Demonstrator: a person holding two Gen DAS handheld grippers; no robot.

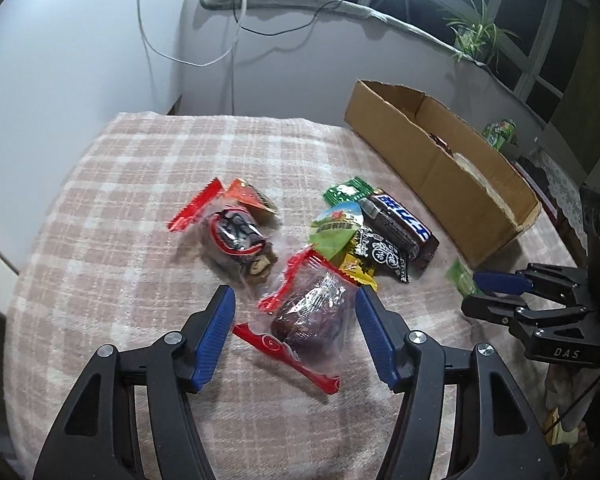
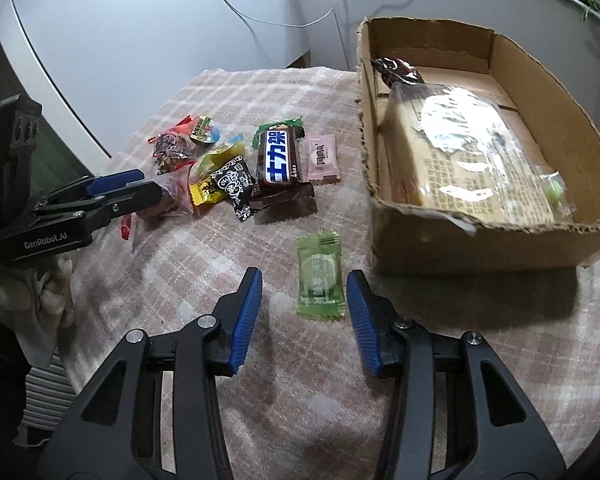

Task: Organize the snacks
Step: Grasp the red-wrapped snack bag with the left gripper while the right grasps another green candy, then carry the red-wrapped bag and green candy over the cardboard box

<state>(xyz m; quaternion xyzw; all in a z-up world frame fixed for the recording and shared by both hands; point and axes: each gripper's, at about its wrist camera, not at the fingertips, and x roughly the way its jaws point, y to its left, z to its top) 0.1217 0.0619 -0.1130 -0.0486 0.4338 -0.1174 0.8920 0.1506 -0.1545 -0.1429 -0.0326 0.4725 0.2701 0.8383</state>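
My left claw [image 1: 296, 312] is standing wide open around a clear red-edged date packet [image 1: 308, 316] on the checked table [image 1: 120, 184]. My right claw [image 2: 304, 292] is also gaping wide around a green candy [image 2: 319, 276], just beside the cardboard box [image 2: 480, 236].

Glossy plastic snack wrappers [image 1: 308, 308] lie on matt checked cloth [image 1: 120, 184] beside a rough cardboard box [image 2: 480, 236].

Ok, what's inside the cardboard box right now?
Inside the cardboard box lies a large clear-wrapped pastry pack, a dark red wrapper at the far corner, and a small clear packet with something green. Anything beneath the large pack is covered.
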